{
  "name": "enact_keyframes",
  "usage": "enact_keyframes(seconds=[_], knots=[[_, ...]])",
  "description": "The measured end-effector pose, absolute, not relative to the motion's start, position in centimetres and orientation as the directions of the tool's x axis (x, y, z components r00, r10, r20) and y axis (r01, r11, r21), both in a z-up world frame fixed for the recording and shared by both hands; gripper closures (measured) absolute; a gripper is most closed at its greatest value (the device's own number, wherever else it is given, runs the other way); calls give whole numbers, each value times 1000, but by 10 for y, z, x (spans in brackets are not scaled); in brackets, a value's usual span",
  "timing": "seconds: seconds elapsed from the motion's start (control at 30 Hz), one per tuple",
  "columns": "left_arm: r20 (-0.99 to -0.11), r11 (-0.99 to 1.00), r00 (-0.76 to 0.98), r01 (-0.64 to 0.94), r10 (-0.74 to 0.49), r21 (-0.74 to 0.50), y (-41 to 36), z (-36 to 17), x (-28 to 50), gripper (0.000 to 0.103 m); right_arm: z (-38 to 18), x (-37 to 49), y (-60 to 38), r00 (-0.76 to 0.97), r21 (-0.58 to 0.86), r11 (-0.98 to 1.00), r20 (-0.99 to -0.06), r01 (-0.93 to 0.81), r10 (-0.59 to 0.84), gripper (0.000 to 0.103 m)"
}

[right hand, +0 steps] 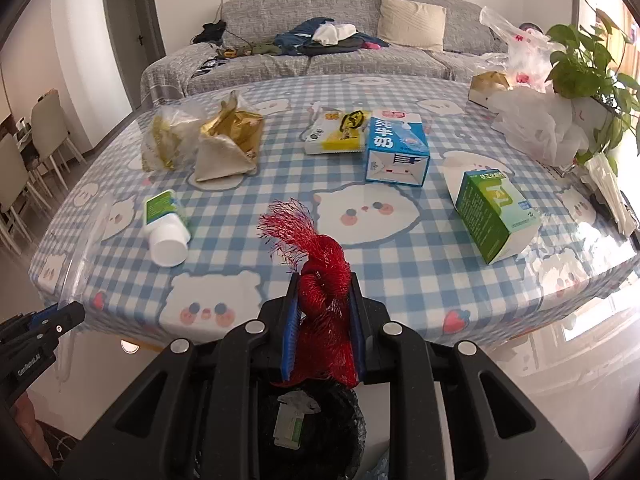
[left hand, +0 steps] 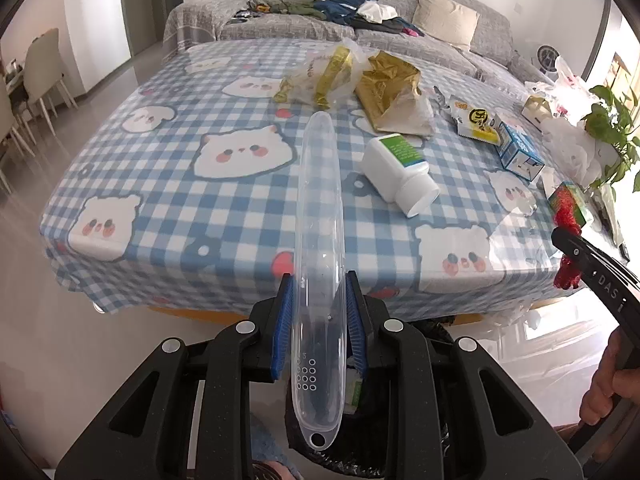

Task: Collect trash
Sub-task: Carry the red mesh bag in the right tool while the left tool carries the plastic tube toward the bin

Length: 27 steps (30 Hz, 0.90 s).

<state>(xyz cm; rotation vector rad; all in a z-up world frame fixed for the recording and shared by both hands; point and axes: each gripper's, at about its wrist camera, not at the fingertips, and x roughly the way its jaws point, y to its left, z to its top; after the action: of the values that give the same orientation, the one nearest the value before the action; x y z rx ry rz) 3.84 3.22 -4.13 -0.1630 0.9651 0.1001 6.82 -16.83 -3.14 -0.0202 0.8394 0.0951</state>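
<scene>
At the far left, dining chairs (right hand: 24,168) stand on the pale floor beside the bench (left hand: 168,184), which is covered by a blue checked cloth printed with white bears. The left tongs (left hand: 320,320) are clamped on a long clear plastic case (left hand: 320,216); its rounded tip reaches out over the cloth, and its perforated end hangs back between the black arms. Under those arms sits a bin lined with a black bag (right hand: 316,432), with a small green and white carton lying inside.

On the bench, toward the far left side, a crumpled clear wrapper with yellow print (left hand: 320,76) lies touching a torn gold foil bag (left hand: 392,96). Nearer, a white bottle with a green label (left hand: 400,172) lies on its side, open mouth toward the bench edge. Further right come a flat yellow and white packet (right hand: 340,132), just beside a blue milk carton (right hand: 396,148), then a green and white box (right hand: 492,216) tipped on its side, apart from the carton.

The right tongs (right hand: 324,312) are shut on a bunch of red mesh netting (right hand: 320,280), whose frayed end fans up over the near bench edge above the bin. At the far right corner, white plastic bags (right hand: 536,128) are heaped against a leafy green plant (right hand: 588,56). A grey sofa (right hand: 360,16) strewn with clothes runs behind the bench.
</scene>
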Motion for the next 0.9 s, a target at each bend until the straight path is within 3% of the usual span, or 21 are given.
enact_keyframes(seconds=[0.5,0.9], knots=[[-814,980,581,-163,2,-114,40,-45,-17,78,-47,28,-154,641,49,993,-760,-111,109,83],[-849,974,529,-183,-16,-132,48,-82,-55,78,-76,-6,-130,592,52,988,-795,-146,130,83]])
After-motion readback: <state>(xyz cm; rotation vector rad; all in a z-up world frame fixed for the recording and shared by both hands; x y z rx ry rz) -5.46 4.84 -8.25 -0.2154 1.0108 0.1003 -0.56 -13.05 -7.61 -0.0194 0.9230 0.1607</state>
